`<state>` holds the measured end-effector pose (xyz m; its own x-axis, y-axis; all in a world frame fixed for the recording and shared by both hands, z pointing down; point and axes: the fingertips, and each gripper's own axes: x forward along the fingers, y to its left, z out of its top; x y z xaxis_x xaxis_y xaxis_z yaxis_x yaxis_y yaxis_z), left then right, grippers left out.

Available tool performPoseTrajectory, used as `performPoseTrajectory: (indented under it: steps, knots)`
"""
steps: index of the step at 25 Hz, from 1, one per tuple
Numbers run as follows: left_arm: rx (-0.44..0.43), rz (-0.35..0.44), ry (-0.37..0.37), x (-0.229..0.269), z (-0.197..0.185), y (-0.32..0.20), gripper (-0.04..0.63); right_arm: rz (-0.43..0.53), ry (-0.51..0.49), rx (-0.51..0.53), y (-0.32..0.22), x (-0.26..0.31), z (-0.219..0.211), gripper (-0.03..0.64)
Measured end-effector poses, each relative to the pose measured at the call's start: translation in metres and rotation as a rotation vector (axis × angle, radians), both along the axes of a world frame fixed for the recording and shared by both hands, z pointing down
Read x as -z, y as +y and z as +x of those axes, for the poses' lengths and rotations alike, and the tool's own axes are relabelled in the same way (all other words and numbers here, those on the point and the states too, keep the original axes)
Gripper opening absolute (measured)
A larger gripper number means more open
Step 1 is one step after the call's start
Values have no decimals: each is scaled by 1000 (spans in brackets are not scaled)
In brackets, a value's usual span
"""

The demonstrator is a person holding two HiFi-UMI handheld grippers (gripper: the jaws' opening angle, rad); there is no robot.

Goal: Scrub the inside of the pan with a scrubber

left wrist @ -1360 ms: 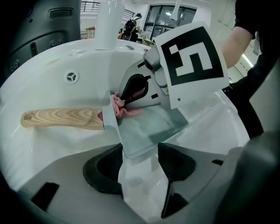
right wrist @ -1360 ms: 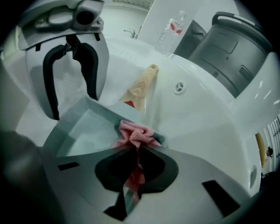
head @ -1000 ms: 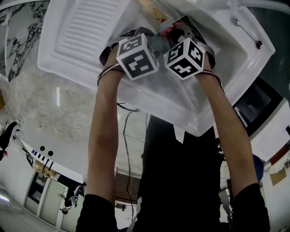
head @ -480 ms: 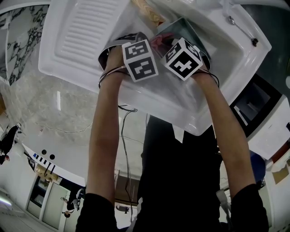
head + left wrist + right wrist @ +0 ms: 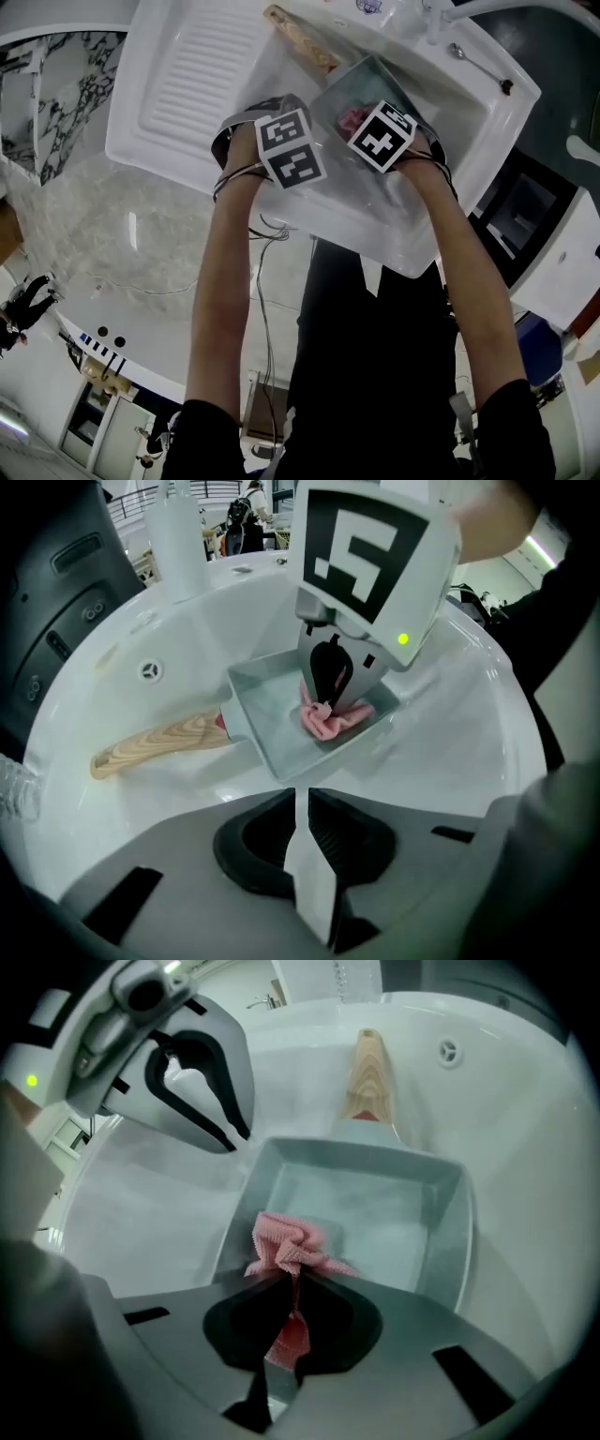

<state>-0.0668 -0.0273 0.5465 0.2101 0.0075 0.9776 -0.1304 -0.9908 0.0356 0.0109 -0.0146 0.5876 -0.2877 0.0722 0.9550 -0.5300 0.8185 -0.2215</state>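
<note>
A square grey pan (image 5: 375, 84) with a wooden handle (image 5: 159, 744) lies in the white sink (image 5: 441, 141). My right gripper (image 5: 292, 1274) is shut on a crumpled pink scrubber (image 5: 286, 1241), which it holds inside the pan by the near left wall. From the left gripper view the right gripper (image 5: 325, 703) points down onto the scrubber (image 5: 333, 719). My left gripper (image 5: 302, 799) stands at the pan's corner beside the handle. Its jaws have just been closing and now stand almost together, with a pale strip of the pan's rim between them.
A ribbed drainboard (image 5: 187, 66) joins the sink on the left. A spoon (image 5: 478, 64) lies on the sink's far rim by the tap. An overflow fitting (image 5: 450, 1051) sits in the basin wall beyond the handle. A white bottle (image 5: 178, 527) stands on the rim.
The two marker cubes have drawn apart. My right gripper has shifted across the pan with the scrubber, which now shows more plainly inside it. The left hand has barely moved.
</note>
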Motion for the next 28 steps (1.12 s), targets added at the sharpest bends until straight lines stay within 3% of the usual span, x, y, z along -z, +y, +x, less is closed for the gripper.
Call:
performPoseTrajectory:
  steps: [10,19,23,28]
  knots:
    - [80,91,78,75,4,31,61,46,365,-54,-1,-7,71,43]
    - [248,152,186,127,14,50,61,120,585,20,-9,-10,109,43]
    - [291,196,195,143,11,60,61,178,601,15,-13,4,120,41]
    - [390,226,241,166,14,66,58,265,534,8,-13,40,118,41]
